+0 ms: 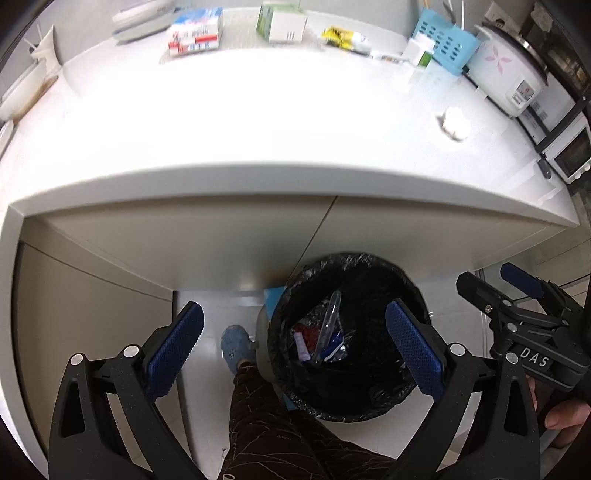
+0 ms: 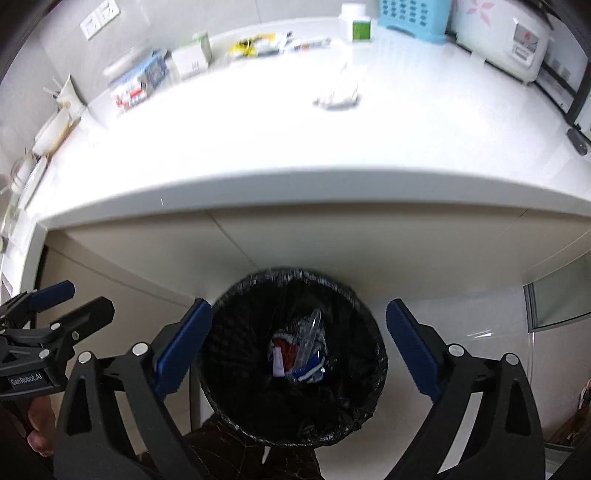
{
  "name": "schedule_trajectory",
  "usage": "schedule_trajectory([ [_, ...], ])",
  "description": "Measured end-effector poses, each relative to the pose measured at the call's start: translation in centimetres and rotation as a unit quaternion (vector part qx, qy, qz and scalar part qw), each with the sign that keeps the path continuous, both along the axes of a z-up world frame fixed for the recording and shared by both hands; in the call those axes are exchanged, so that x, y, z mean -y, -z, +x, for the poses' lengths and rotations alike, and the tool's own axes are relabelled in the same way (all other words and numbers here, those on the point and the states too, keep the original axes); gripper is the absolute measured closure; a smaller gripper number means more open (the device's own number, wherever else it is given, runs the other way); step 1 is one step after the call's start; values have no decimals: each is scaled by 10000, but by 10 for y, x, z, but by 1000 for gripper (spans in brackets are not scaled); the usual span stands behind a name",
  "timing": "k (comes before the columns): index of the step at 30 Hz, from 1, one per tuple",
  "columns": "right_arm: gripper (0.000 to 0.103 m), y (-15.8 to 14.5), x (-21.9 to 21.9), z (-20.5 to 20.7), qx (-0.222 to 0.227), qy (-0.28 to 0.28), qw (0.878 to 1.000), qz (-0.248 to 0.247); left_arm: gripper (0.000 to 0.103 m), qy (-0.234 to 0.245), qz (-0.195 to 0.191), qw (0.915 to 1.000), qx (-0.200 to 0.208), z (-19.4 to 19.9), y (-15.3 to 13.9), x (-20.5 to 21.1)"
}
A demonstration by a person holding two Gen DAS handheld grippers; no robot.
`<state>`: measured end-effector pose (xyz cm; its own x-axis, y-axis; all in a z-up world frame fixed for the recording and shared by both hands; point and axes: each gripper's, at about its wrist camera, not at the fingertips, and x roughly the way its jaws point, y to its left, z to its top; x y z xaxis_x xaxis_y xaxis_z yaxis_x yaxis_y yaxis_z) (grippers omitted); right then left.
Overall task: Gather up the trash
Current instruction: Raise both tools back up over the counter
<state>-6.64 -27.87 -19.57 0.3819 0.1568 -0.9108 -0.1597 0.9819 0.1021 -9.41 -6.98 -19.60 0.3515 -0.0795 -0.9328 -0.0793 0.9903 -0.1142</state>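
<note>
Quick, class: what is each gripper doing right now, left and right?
Left gripper: jaws open, holding nothing.
Right gripper: jaws open, holding nothing.

Trash bin (image 1: 354,406): base hidden. Wrappers (image 2: 299,354) inside too tangled to tell apart. Above bin, crumpled item (image 2: 338,99) on counter (image 2: 258,147) motion-blurred (clear plastic or paper, cannot tell). Box labels (image 1: 194,35) unreadable.

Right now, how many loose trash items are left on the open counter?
1 that I can tell: a crumpled white wad on the counter's right side, near the rice cooker. The boxes and packets along the back wall look like stored goods; small scraps may be hidden there.
</note>
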Motion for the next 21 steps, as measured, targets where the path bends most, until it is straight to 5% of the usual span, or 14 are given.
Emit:
schedule_trajectory([
  [21, 10, -85, -23, 83, 640, -29, 9979, 110, 6, -432, 69, 9980, 458, 83, -86, -54],
])
